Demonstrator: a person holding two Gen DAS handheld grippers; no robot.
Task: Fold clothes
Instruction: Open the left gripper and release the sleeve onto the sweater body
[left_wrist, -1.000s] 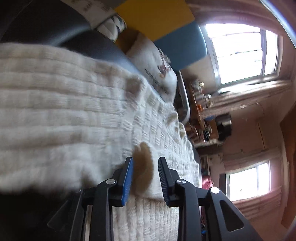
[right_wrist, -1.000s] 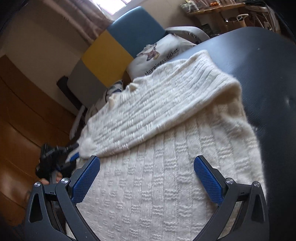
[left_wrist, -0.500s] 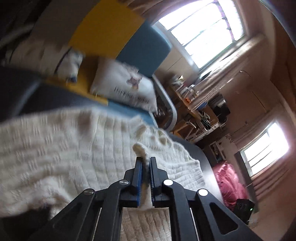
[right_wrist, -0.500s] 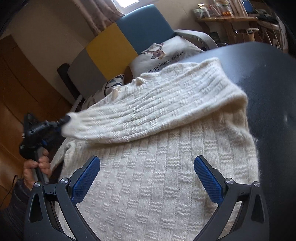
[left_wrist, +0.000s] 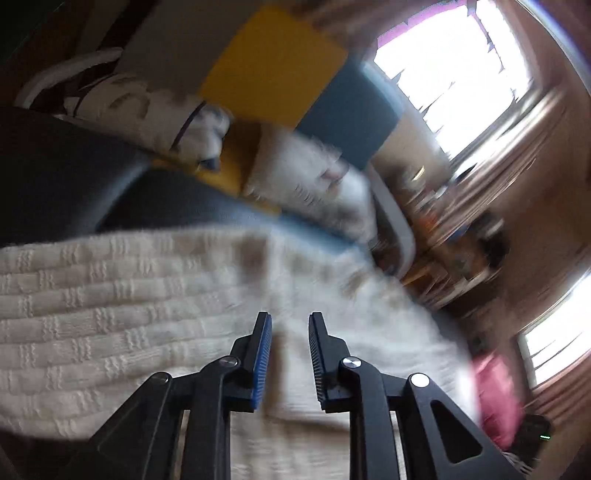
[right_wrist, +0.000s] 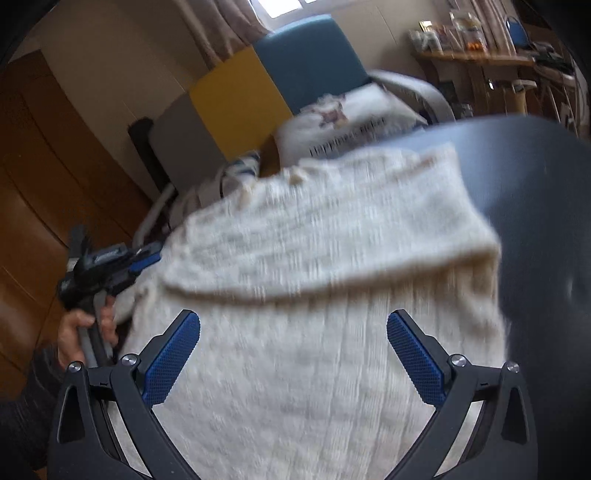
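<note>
On dark smooth tabletop (right_wrist: 535, 206), cream ribbed knit sweater (right_wrist: 314, 258), sleeve folded across

Dark tabletop (right_wrist: 535, 206) carries one cream knit sweater (right_wrist: 314, 350), a sleeve folded across it; right edge bare.

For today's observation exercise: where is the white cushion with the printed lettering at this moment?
In the right wrist view, the white cushion lies upper centre, just beyond the cream sweater's far edge, propped against the blue chair back, with the yellow panel on its left.
</note>
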